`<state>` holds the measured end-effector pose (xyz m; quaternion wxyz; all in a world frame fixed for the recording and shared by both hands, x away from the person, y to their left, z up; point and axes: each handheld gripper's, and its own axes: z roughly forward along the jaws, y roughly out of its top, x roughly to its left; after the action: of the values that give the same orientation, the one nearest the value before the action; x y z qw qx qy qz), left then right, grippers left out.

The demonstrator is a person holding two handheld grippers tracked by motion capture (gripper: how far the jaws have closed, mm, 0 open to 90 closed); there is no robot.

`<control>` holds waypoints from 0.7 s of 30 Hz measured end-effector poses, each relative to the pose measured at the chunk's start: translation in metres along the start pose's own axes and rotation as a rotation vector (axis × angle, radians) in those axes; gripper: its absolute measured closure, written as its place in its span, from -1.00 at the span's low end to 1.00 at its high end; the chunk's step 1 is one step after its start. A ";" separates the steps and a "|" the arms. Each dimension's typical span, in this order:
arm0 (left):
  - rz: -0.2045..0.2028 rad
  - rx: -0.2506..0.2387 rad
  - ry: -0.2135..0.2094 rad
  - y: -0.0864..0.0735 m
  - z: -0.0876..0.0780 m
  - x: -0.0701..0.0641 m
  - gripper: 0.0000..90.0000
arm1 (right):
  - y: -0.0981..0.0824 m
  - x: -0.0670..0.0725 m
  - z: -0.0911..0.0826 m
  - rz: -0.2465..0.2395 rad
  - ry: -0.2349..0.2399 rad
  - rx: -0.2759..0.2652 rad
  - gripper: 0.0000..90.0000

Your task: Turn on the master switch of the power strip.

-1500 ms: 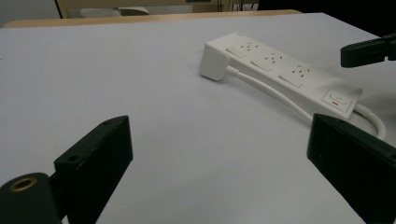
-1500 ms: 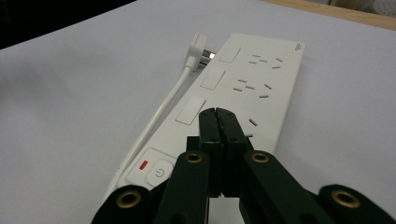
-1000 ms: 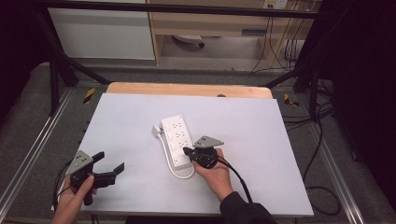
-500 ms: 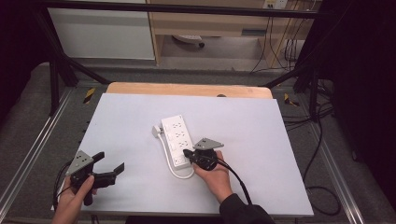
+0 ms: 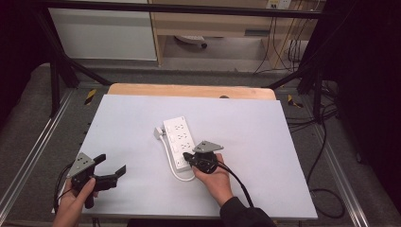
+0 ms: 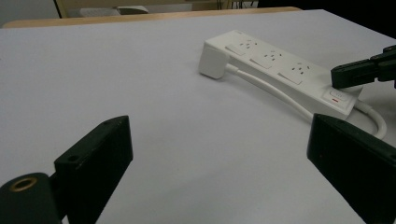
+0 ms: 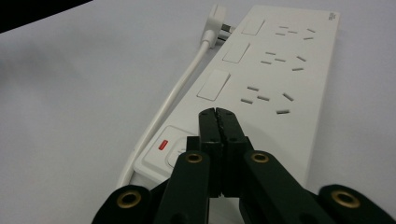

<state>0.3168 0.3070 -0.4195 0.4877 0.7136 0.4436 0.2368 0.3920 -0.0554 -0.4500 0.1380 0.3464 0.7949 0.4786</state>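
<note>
- The white tabletop (image 5: 265, 142) carries a white power strip (image 5: 179, 142) near its middle, its cord looped along the side and its plug (image 5: 158, 133) lying beside the far end.
- Your right hand-held gripper (image 7: 218, 122), jaws pressed together and empty, hovers over the strip's near end by the switch (image 7: 169, 149).
- Your left hand-held gripper (image 5: 112, 166) stands wide, well apart from the strip.

Each claw is black with a grey three-cornered plate on top: the left claw (image 5: 109, 166) at 7 o'clock, the right claw (image 5: 187, 157) near the middle. Gold screw rings shine on them. Black cables trail back. One sleeve (image 5: 243, 215) is dark.
</note>
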 end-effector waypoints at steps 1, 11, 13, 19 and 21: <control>0.000 0.001 0.001 0.000 0.000 0.000 -0.84 | 0.000 0.001 0.000 0.000 0.002 0.000 1.00; 0.002 0.002 0.001 0.000 0.000 0.000 -0.84 | 0.001 0.006 0.002 -0.011 0.018 0.002 1.00; 0.002 0.003 0.000 0.000 0.000 0.000 -0.84 | 0.001 0.007 0.002 -0.010 0.020 0.003 1.00; 0.003 0.003 0.000 0.000 0.000 0.000 -0.84 | 0.001 0.009 0.003 -0.020 0.023 0.004 1.00; 0.003 0.003 0.000 0.000 0.000 0.000 -0.84 | 0.001 0.009 0.003 -0.021 0.022 0.004 1.00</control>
<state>0.3169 0.3067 -0.4196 0.4861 0.7152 0.4429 0.2369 0.3873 -0.0467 -0.4496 0.1335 0.3330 0.8009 0.4793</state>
